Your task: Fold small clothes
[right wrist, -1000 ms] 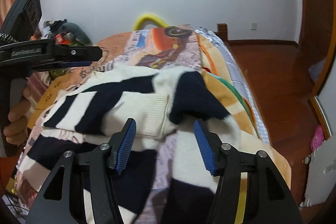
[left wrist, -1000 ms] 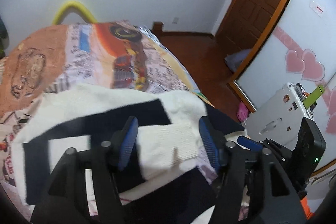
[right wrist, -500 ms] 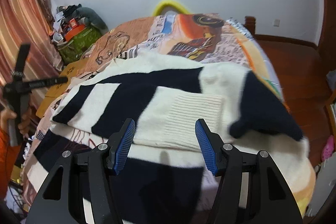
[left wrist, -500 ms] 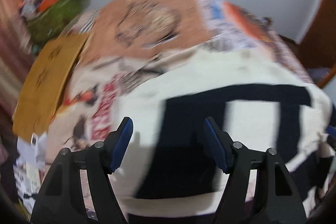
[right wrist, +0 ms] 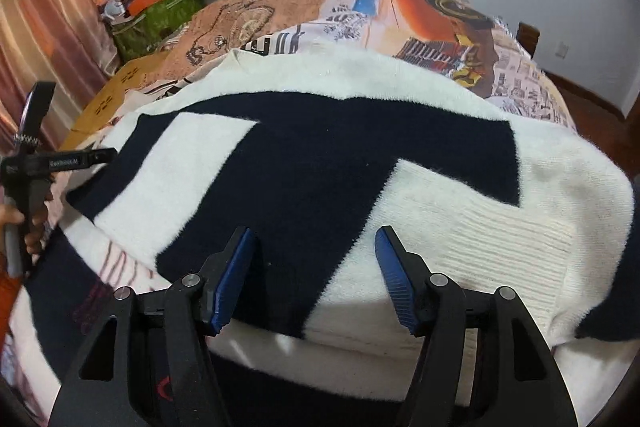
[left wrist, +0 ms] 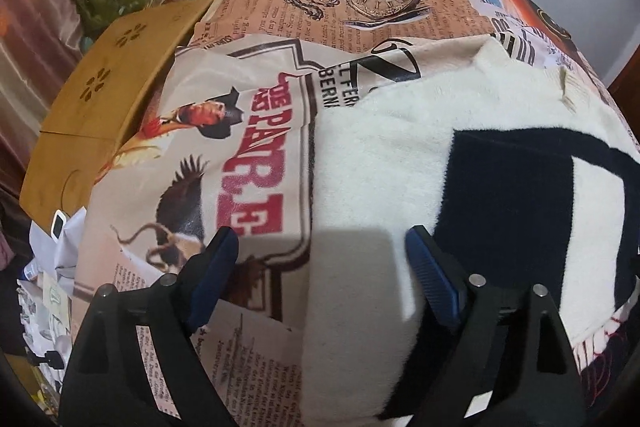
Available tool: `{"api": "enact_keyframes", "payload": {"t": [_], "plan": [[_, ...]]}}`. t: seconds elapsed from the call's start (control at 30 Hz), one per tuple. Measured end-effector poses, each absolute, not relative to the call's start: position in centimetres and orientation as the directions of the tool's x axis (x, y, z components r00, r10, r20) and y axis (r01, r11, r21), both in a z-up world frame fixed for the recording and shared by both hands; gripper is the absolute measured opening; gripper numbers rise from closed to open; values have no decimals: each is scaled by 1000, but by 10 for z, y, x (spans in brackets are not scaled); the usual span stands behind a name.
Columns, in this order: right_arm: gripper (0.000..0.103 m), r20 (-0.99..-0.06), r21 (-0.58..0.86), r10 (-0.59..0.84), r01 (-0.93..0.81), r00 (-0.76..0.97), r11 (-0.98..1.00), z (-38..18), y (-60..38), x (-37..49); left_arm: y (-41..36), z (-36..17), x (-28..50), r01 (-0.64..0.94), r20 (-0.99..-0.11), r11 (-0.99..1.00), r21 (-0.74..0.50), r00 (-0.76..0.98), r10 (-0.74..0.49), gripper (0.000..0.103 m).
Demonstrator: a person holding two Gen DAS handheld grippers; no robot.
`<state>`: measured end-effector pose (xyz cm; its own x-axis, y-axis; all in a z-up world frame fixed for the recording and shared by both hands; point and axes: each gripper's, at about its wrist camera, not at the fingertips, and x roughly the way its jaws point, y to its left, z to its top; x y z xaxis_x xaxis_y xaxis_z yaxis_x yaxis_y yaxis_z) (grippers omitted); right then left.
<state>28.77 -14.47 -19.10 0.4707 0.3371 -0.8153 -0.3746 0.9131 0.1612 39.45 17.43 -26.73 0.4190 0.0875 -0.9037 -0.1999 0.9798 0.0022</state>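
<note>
Sweater [right wrist: 320,167] lies on the bed under both gaping, empty claws, left [left wrist: 320,259] and right [right wrist: 316,259].

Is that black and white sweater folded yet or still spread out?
Partly folded. The sweater has a ribbed sleeve laid across its front, and one layer sits on another, but it still covers much of the bed.

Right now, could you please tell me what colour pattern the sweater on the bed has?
The sweater is cream-white with broad navy-black bands, seen best from the right wrist view.
</note>
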Motion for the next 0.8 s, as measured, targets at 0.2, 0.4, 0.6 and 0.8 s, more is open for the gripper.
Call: {"api": "enact_keyframes", "payload": {"t": [0.2,0.4,0.6,0.8], "plan": [[59,-832,141,299,-342,467,929,-189,-176,270,179,-265,383,-205,-907,979,-4,413,83,87],[60,-825,116,242,-267,510,957,-164,-213,239,175,-250,359,-207,-915,978,17,392,99,86],[73,-760,138,196,-140,619,980,-126,-274,197,145,-215,333,-143,-882,987,73,453,131,86],[76,-764,163,137,-16,630,986,-129,-323,184,115,-193,323,-118,-870,992,-42,492,22,87]]}}
